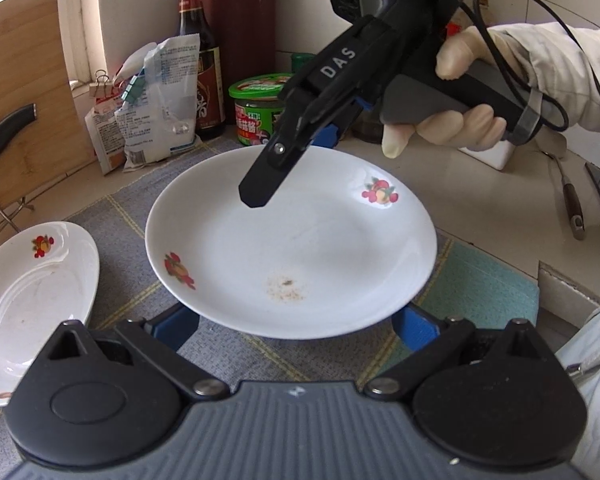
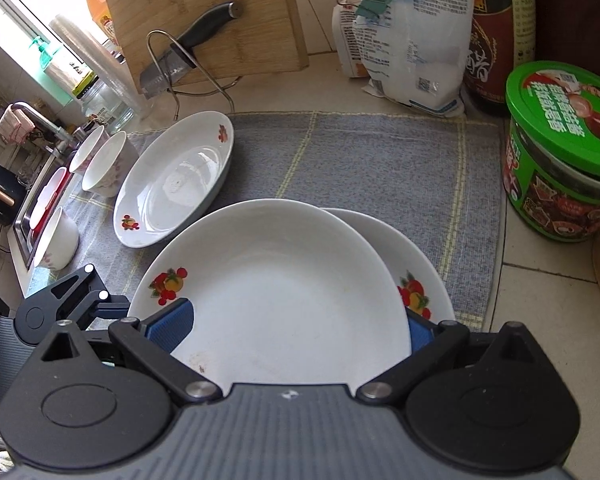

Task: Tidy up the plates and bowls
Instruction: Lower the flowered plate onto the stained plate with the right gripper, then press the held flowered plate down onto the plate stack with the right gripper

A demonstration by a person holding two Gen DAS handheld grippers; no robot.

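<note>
A white plate with fruit prints [image 1: 292, 248] hangs above the grey cloth mat [image 1: 124, 236]. My right gripper [image 1: 296, 152] grips its far rim, one black finger [image 1: 260, 188] lying over it. In the right wrist view that plate [image 2: 276, 292] fills the space between the blue pads [image 2: 172, 324], with a second like plate [image 2: 420, 264] under it. My left gripper [image 1: 296, 326] is open, its blue pads either side of the plate's near rim. Another plate [image 1: 32, 300] lies left on the mat; it also shows in the right wrist view [image 2: 172, 184].
Three bowls [image 2: 104, 164] stand by the sink at far left. A cutting board with a knife [image 2: 204, 36], clipped bags [image 2: 412, 32], a sauce bottle [image 1: 200, 48] and a green-lidded jar [image 2: 560, 152] ring the mat. A spoon [image 1: 572, 200] lies right.
</note>
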